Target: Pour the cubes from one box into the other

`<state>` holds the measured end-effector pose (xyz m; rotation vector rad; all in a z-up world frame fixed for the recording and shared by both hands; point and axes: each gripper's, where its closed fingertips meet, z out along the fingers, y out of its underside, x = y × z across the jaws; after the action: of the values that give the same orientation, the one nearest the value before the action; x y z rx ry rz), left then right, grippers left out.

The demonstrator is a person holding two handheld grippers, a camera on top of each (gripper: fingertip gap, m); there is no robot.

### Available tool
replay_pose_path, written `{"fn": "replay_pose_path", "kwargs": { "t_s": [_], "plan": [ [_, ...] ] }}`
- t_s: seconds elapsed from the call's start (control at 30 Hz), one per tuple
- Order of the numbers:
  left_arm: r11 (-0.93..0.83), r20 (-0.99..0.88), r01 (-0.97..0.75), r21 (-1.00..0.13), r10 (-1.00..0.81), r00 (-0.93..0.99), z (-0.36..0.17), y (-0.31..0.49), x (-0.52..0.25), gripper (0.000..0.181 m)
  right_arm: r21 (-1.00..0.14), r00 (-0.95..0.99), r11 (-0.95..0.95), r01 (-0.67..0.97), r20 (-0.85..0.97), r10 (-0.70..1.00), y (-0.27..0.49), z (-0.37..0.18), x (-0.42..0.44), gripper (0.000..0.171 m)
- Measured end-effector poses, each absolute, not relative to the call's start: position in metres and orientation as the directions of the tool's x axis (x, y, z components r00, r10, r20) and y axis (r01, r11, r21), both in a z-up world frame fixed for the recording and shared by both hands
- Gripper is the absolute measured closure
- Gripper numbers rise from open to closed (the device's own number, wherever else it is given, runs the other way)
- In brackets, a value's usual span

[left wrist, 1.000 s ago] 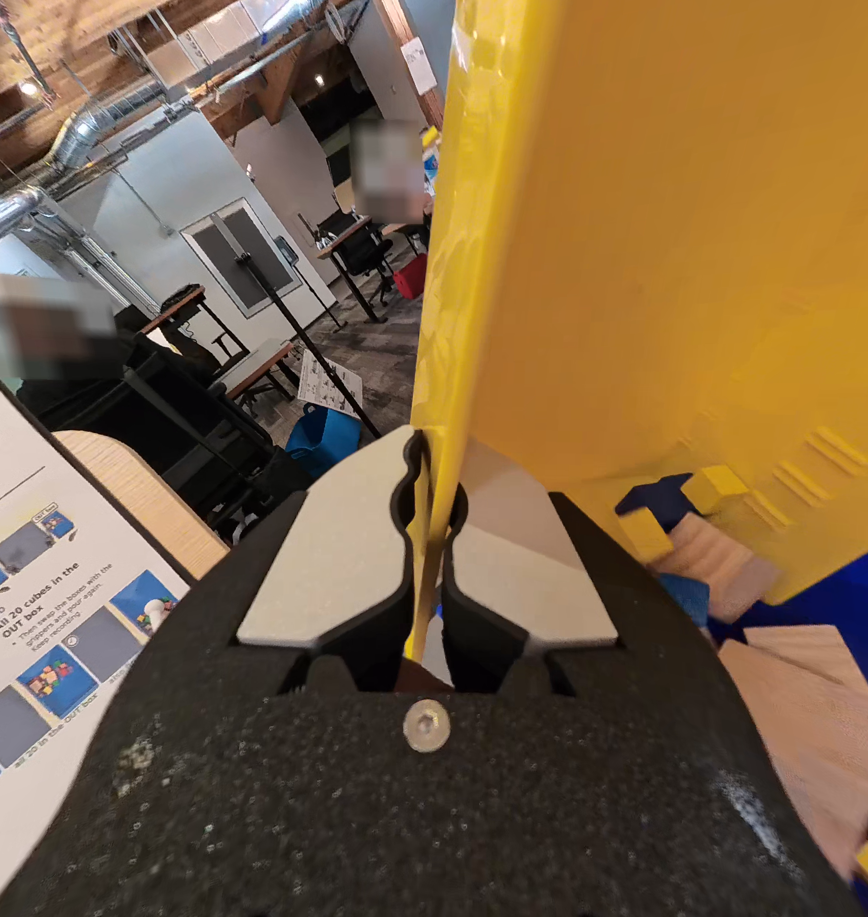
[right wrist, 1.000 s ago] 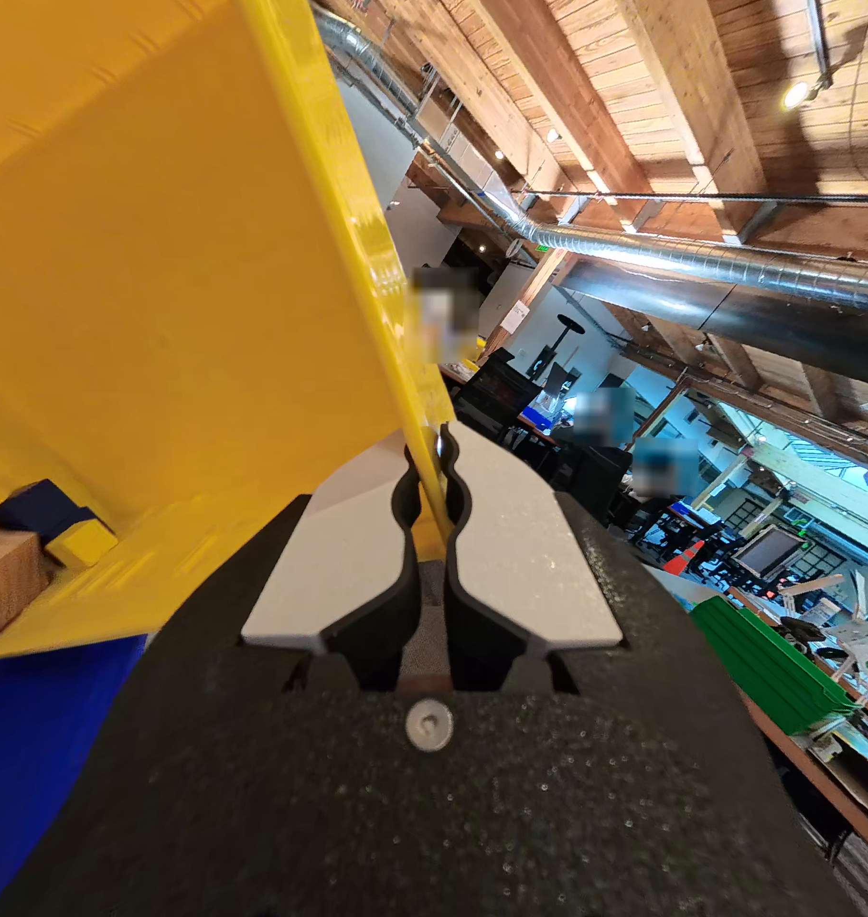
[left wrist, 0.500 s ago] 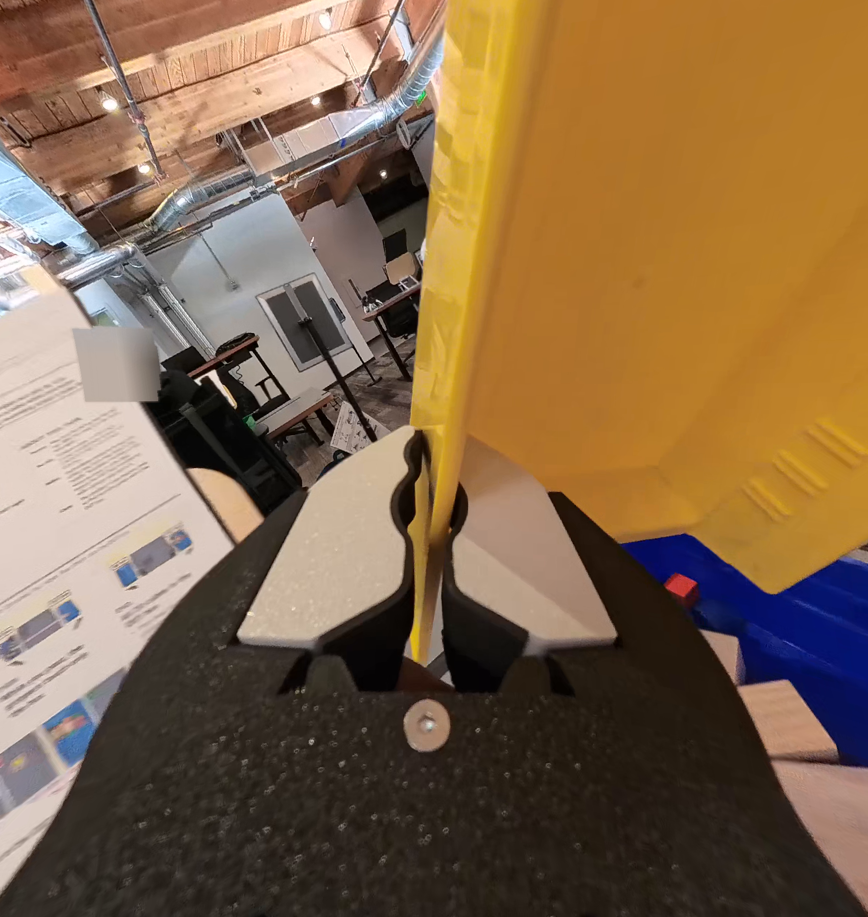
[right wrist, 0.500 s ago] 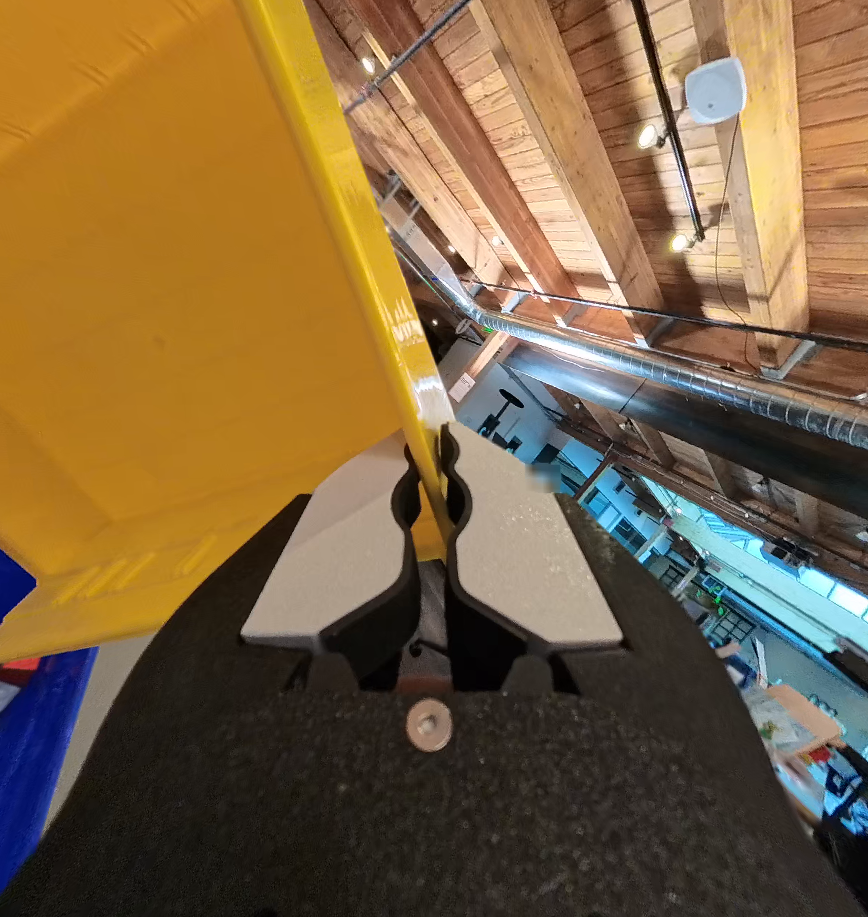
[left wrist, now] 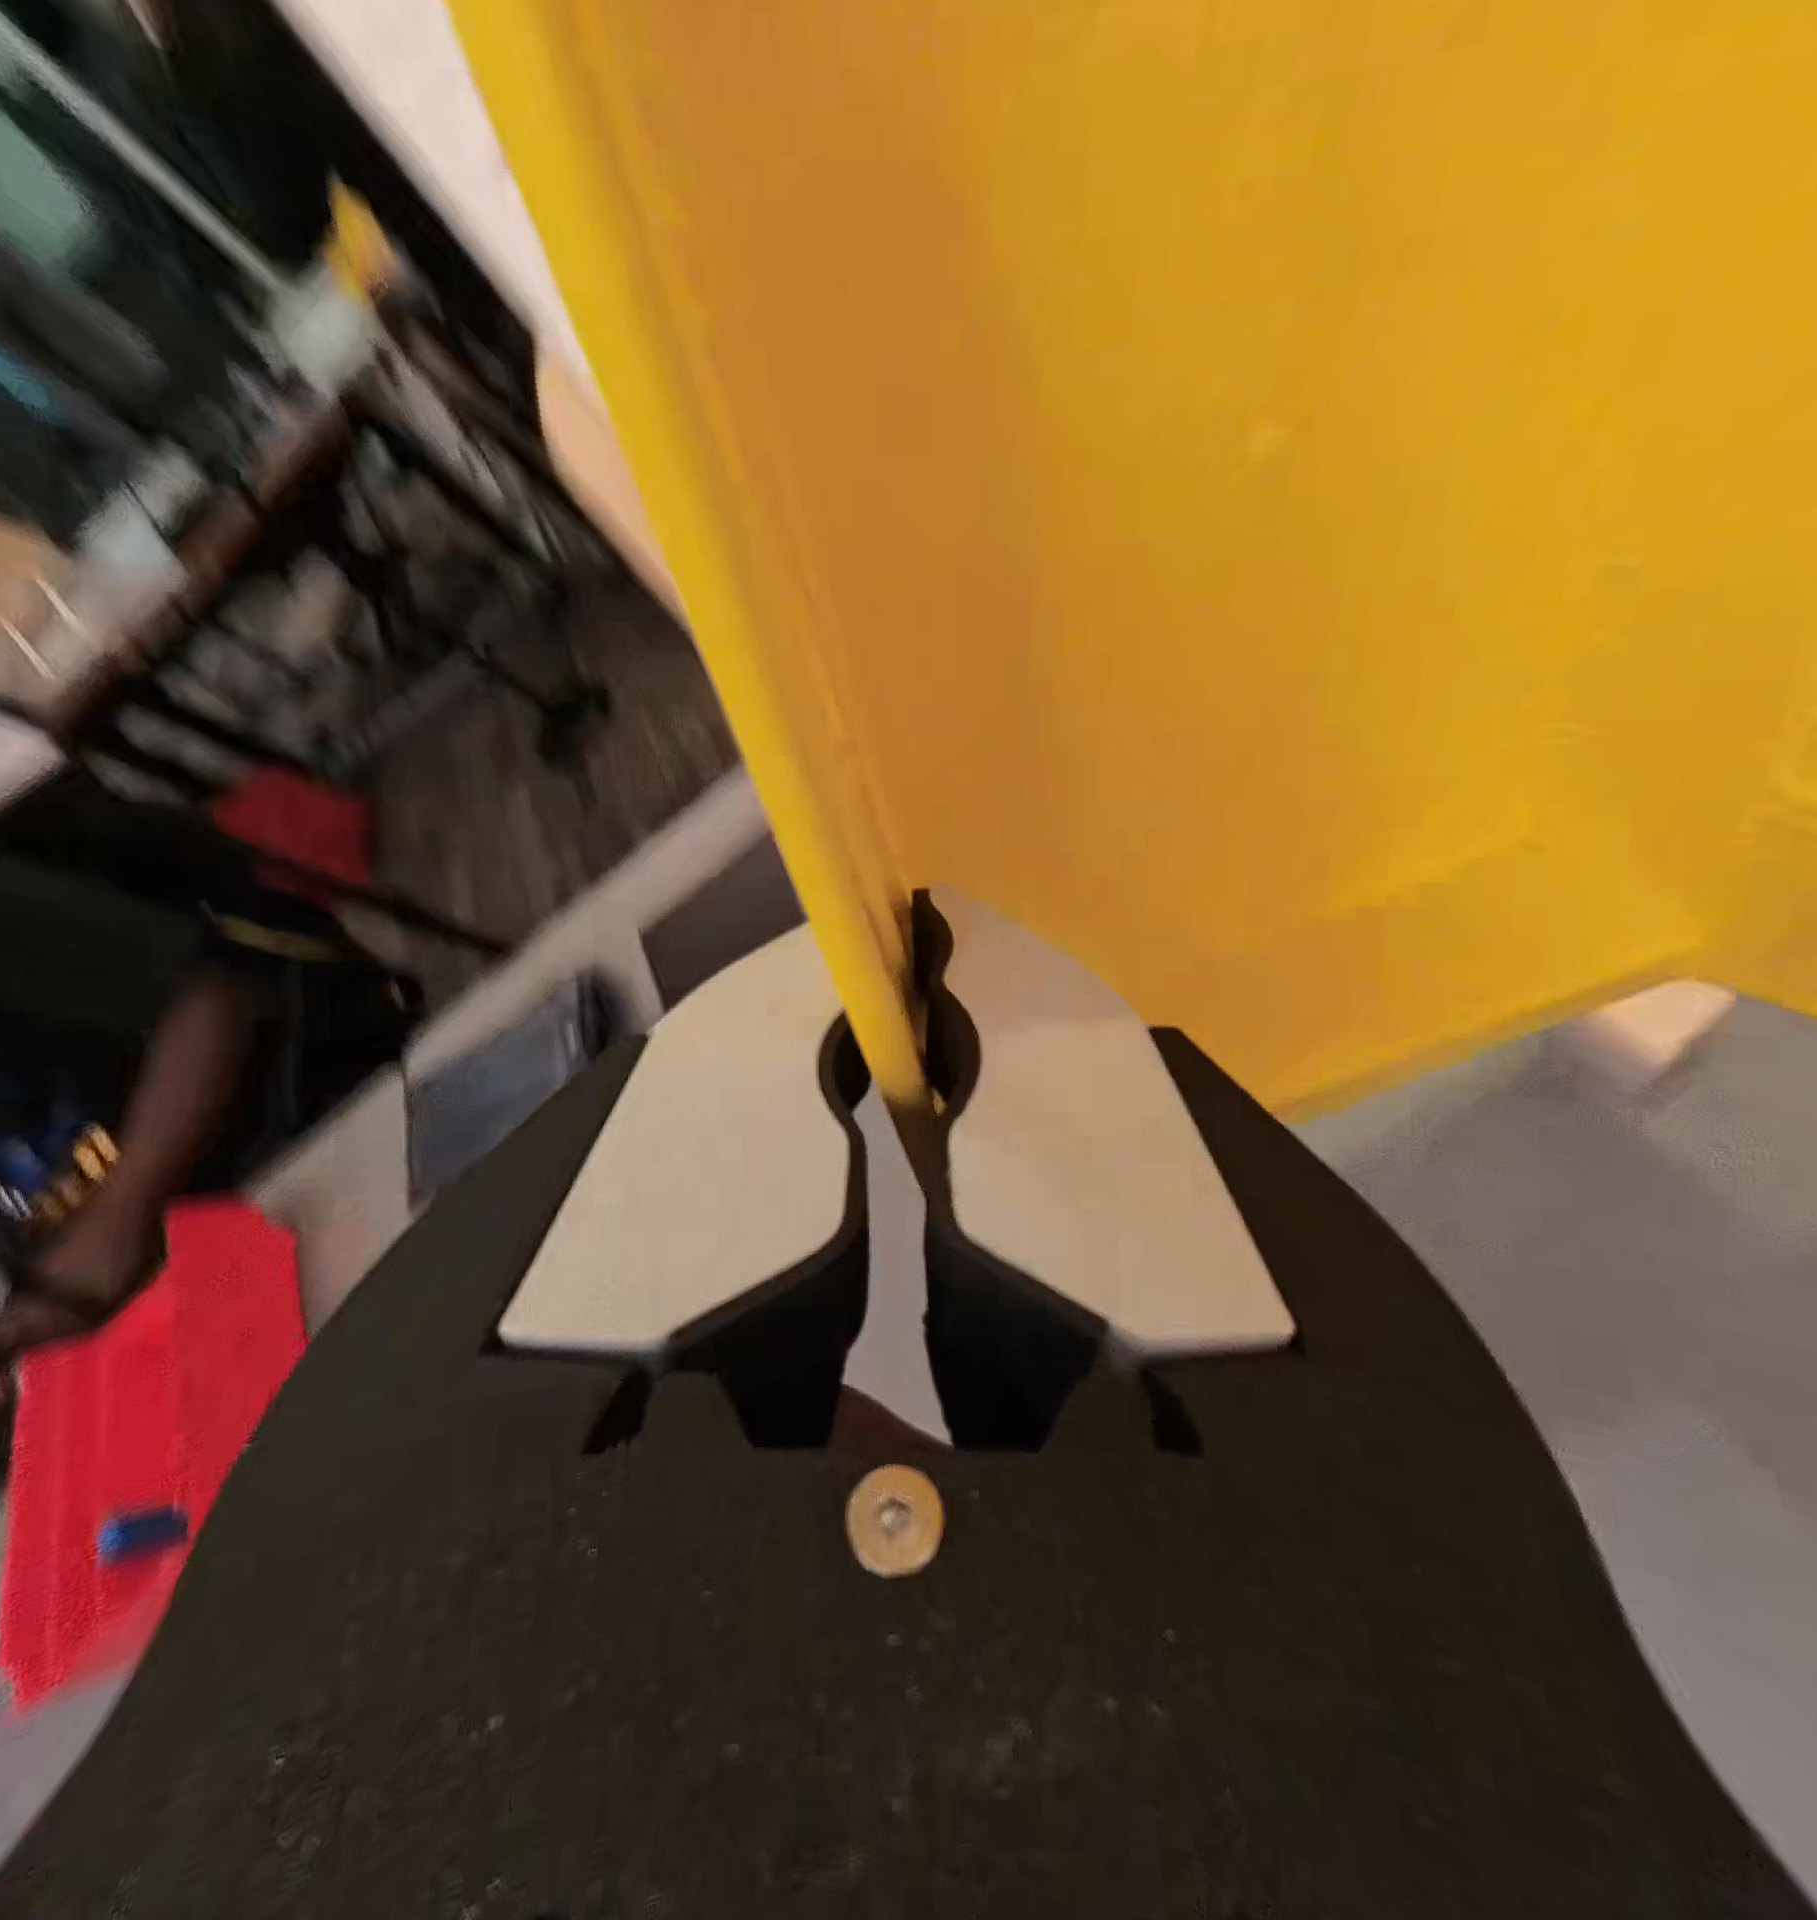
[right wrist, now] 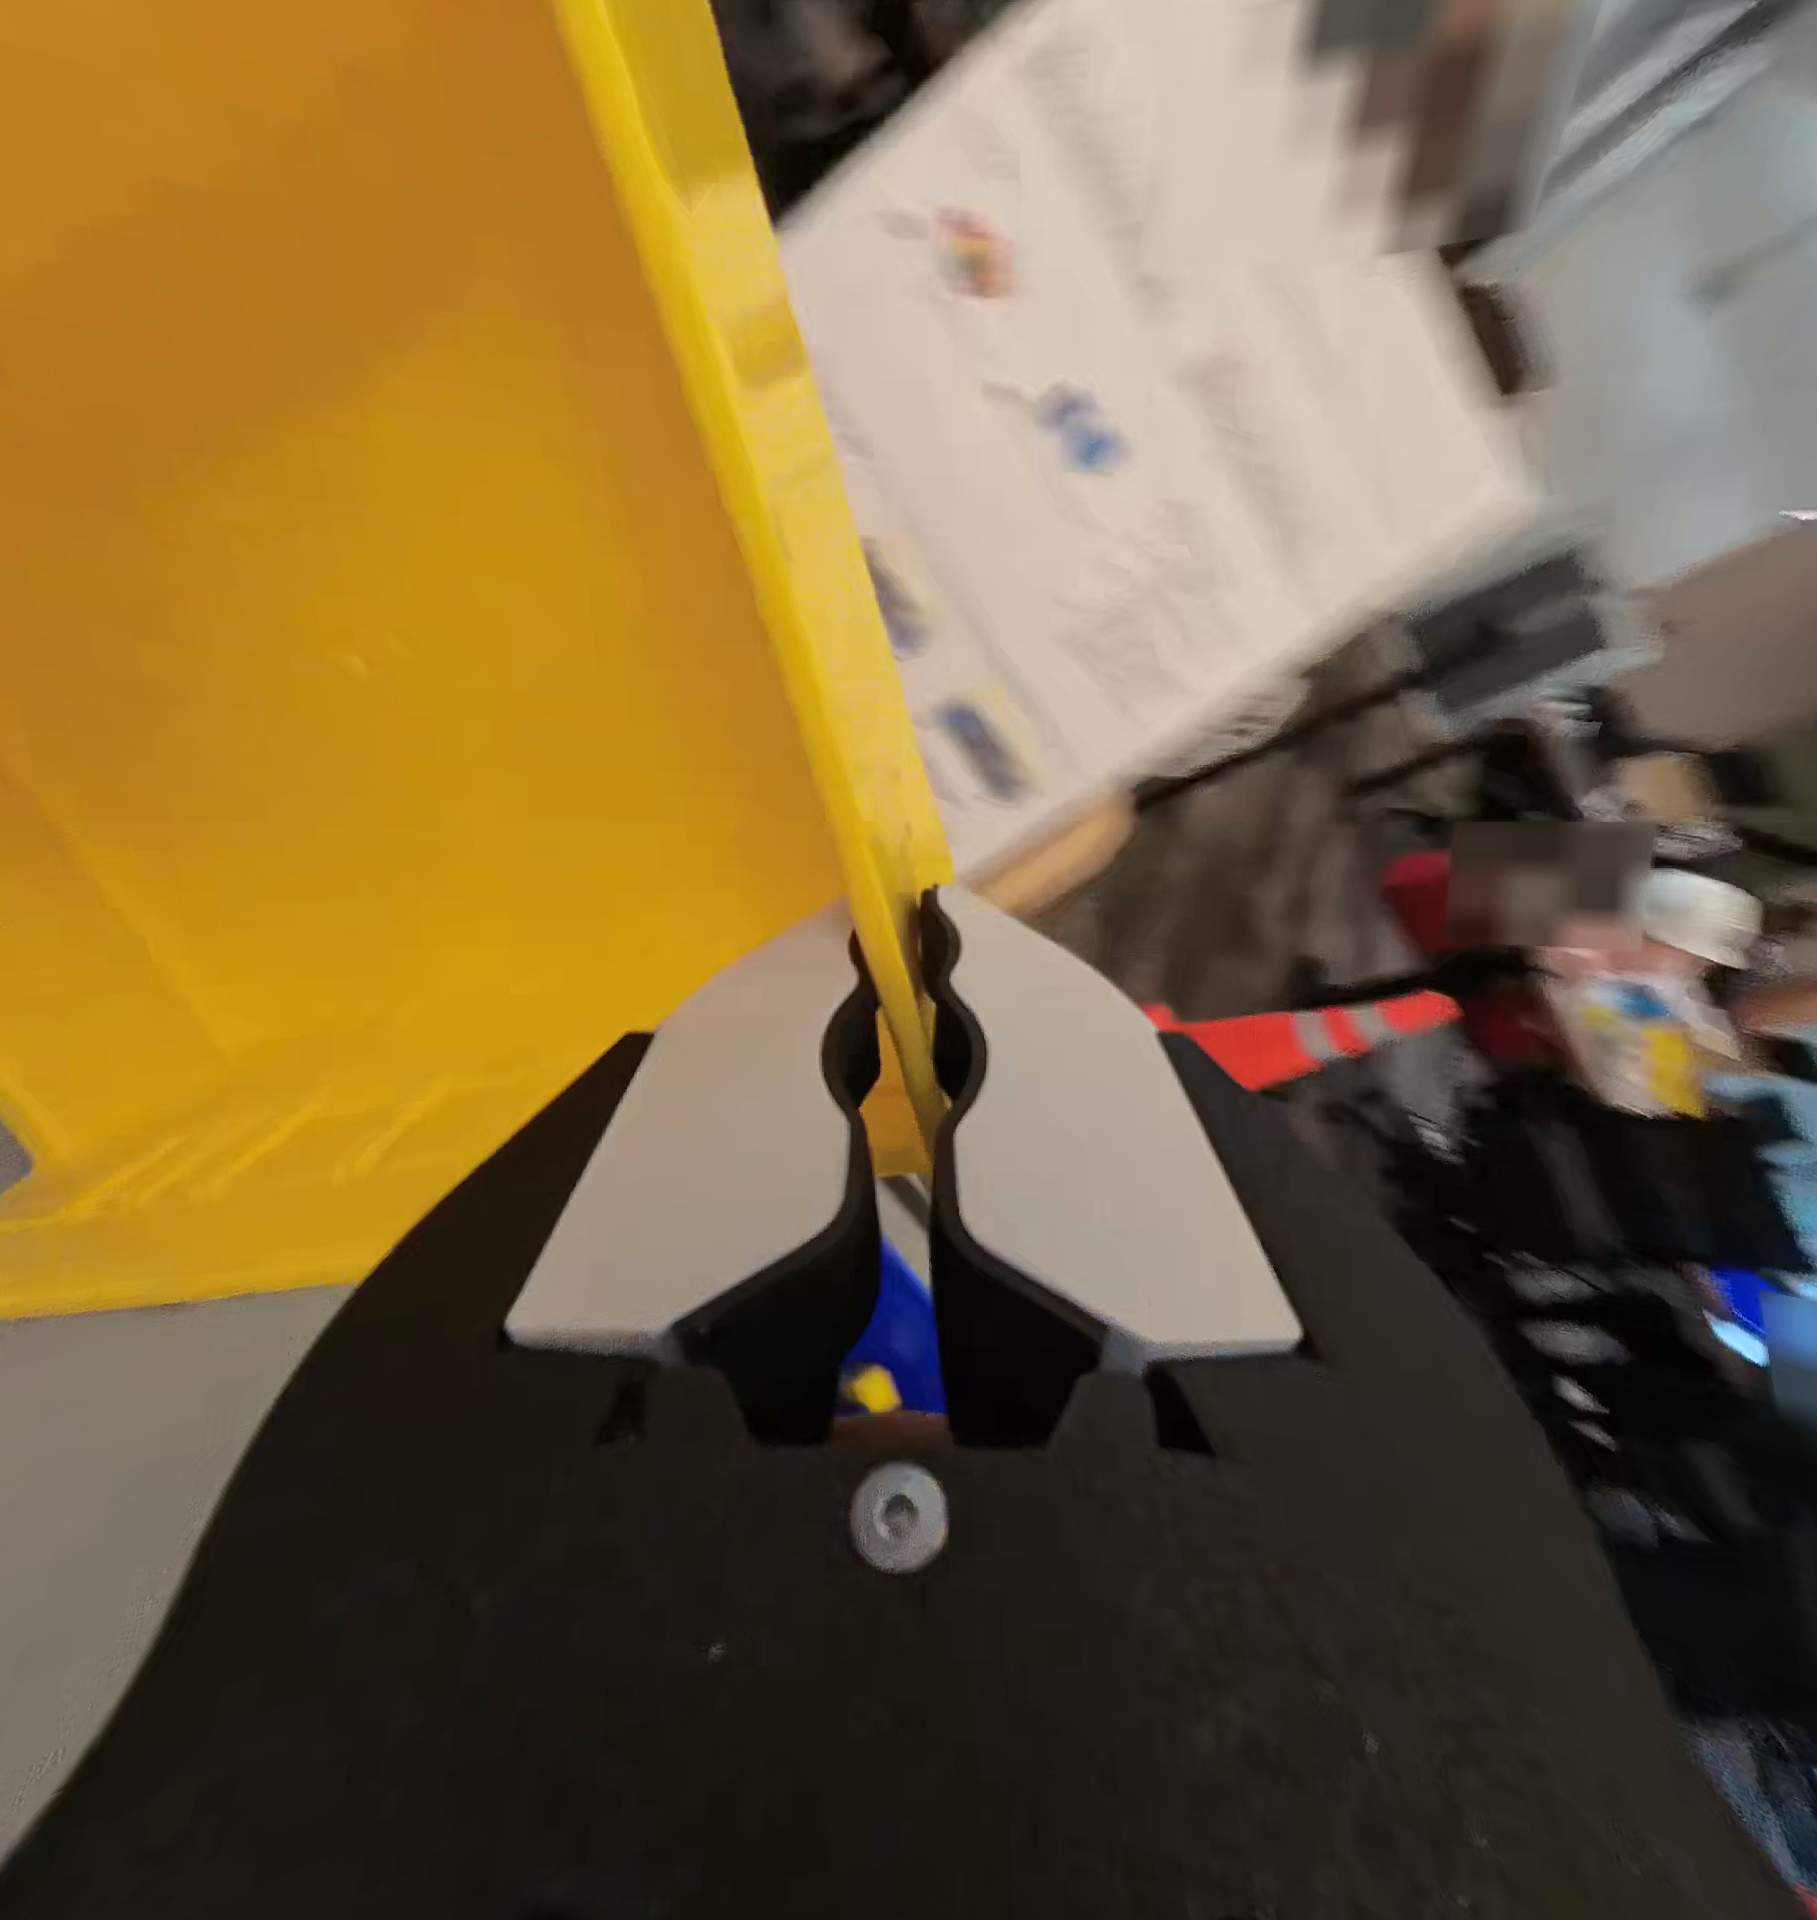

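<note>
Between the pale fingers (left wrist: 727,1122) of the left gripper (left wrist: 888,997) the thin rim of the yellow box (left wrist: 1299,468) is pinched, the two fingers pressed against it from either side. The right gripper (right wrist: 904,997) is clamped the same way on the opposite rim of the yellow box (right wrist: 312,571), its fingers (right wrist: 1070,1122) closed on the plastic edge. The box is held up off the grey desk (left wrist: 1558,1299), tilted, and its smooth yellow wall fills the upper part of both wrist views; no cubes can be seen against it. Through the narrow gap low between the right fingers a patch of the blue box (right wrist: 899,1299) shows, with a small yellow cube (right wrist: 868,1387) in it. Beyond the left gripper a red bin (left wrist: 135,1455) lies low at the left, with a person's arm (left wrist: 156,1122) just above it. Beyond the right gripper a white printed sheet (right wrist: 1143,416) stands tilted, and an orange cone (right wrist: 1309,1029) lies past it. The surroundings are heavily blurred.
</note>
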<state>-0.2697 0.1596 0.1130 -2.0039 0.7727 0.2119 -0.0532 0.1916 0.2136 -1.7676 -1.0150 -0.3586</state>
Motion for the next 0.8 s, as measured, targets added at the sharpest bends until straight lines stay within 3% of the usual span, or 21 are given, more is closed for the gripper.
{"fn": "replay_pose_path", "kwargs": {
  "t_s": [0.17,0.33,0.57,0.8],
  "plan": [
    [-0.732,-0.137,-0.454,-0.508,-0.452,0.882,0.026,0.123,-0.423,0.177,-0.385,0.351,-0.205,0.900,0.359,0.865,0.244,0.102,-0.229,0.167],
    [-0.887,0.053,-0.333,-0.321,-0.367,0.929,-0.051,0.112,-0.520,0.177,-0.178,0.222,-0.206,0.962,0.072,0.972,0.266,-0.016,-0.340,0.168],
    [-0.943,0.161,-0.261,-0.206,-0.296,0.942,-0.123,0.121,-0.565,0.176,-0.110,0.184,-0.190,0.976,-0.062,0.981,0.291,-0.097,-0.399,0.167],
    [-0.951,0.286,-0.218,-0.220,-0.277,0.917,-0.143,0.128,-0.557,0.171,-0.091,0.228,-0.242,0.966,-0.142,0.963,0.295,-0.132,-0.394,0.166]
  ]
}}
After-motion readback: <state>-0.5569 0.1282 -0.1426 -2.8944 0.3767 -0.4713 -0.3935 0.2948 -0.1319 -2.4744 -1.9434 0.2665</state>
